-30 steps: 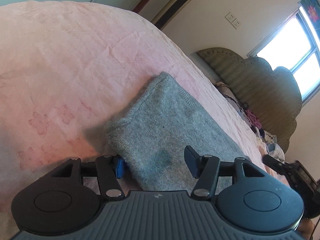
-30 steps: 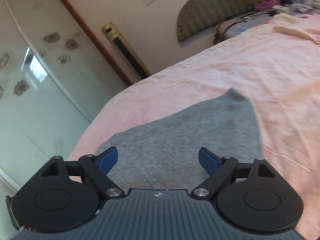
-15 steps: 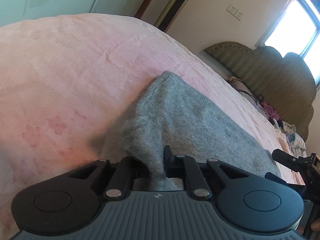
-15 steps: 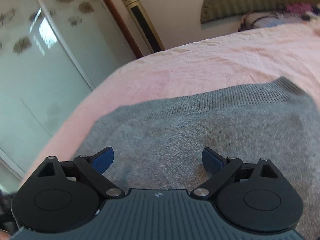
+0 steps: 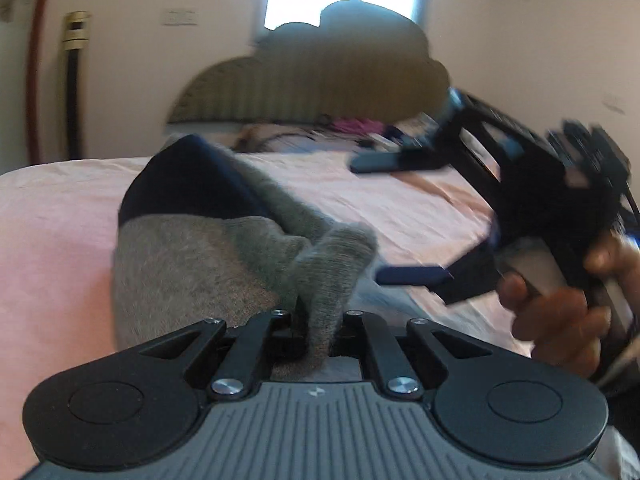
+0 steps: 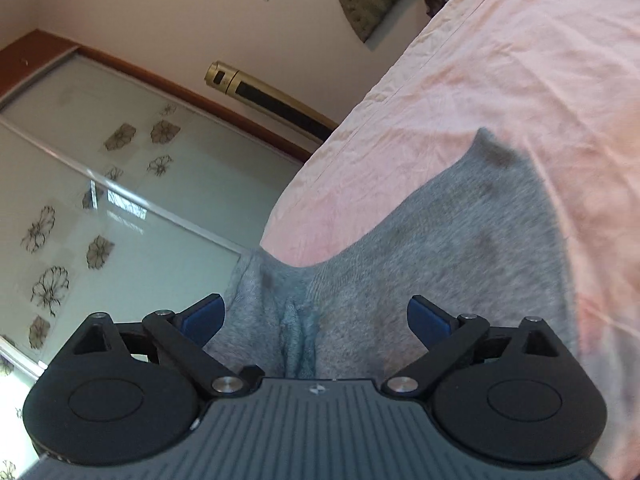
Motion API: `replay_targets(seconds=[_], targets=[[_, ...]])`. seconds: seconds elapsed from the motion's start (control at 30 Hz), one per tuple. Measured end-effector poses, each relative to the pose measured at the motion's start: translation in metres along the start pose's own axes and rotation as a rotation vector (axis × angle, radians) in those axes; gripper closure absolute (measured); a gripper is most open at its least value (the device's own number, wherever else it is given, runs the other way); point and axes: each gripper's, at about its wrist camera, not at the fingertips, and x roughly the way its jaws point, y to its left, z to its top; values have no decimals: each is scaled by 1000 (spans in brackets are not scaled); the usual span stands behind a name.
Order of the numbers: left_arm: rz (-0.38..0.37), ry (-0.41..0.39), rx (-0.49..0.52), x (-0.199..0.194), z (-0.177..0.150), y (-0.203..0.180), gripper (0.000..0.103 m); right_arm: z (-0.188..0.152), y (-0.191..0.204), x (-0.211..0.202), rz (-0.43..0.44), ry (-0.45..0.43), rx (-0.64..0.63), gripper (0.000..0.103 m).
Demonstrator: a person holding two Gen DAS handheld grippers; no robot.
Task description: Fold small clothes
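Note:
A grey knit garment lies on the pink bed sheet. My left gripper is shut on a bunched corner of it and holds that corner lifted. In the right wrist view the same garment spreads under my right gripper, which is open, its blue pads on either side of a fold. The right gripper also shows in the left wrist view, open, held in a hand beside the lifted cloth.
A padded headboard with a pile of clothes stands at the far end of the bed. A tall gold and black standing unit and sliding glass doors are beyond the bed's edge.
My left gripper closed on the garment's corner, lifted it and swung round toward the headboard. The right gripper stayed open and tilted over the cloth.

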Motion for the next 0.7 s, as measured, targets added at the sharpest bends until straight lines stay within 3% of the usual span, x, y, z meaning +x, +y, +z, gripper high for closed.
replay_targets(seconds=[0.1,0.2,0.4,0.47,0.5,0.53,0.57,0.7], targets=[[-46,86,88,20,-25,-29,97,6,-21,-10,11,20,59,1],[-11,58,158,19,-36,-40,97,5,-32,-7,4,53,77,1],[-36,22,186,9,-26,-50,97,9,-38,13,-21,118,57,5],[-62,14,209,5,-29,-58,97,12,-34,19,-48,135,16,14],[-66,17,216,8,-29,-63,97,13,-30,24,-84,143,-16,34],[-66,26,216,10,-30,-64,97,14,-25,30,-141,161,-68,76],[-73,34,208,12,-31,-64,97,14,-21,34,-188,176,-115,87],[-168,114,207,23,-37,-61,97,8,-4,15,-264,132,-315,87]])
